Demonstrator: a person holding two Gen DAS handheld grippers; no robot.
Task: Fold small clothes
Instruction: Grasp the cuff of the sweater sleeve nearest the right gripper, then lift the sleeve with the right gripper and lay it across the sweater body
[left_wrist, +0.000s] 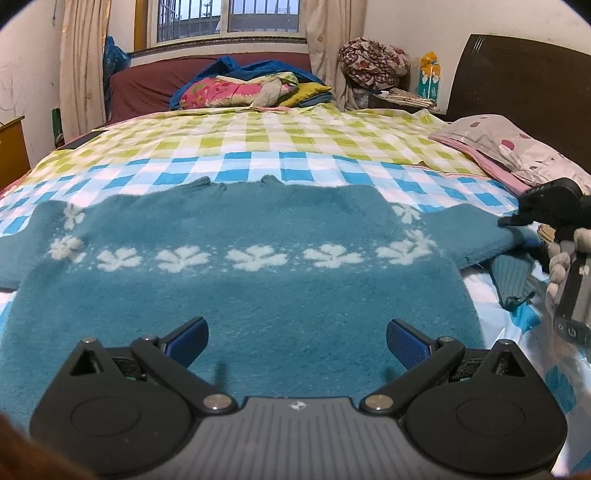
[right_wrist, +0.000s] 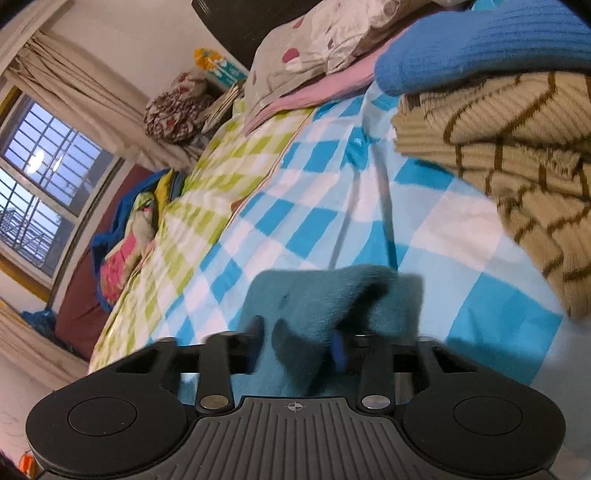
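Observation:
A fluffy teal sweater (left_wrist: 240, 295) with a band of white flowers lies spread flat on the checked bed sheet (left_wrist: 295, 162), both sleeves out to the sides. My left gripper (left_wrist: 295, 332) hovers open over the sweater's near hem, with nothing between its blue pads (left_wrist: 406, 343). At the right edge, my right gripper (left_wrist: 524, 214) sits at the end of the right sleeve. In the right wrist view, the right gripper (right_wrist: 299, 339) has bunched teal sleeve fabric (right_wrist: 325, 291) pinched between its fingers. That view is blurred and tilted.
A stack of folded knits sits close on the right: a beige striped one (right_wrist: 517, 155) under a blue one (right_wrist: 480, 44). A spotted pillow (left_wrist: 509, 147) lies by the dark headboard. Bedding is piled at the far end under the window. A ribbed teal piece (left_wrist: 513, 280) lies beside the sleeve.

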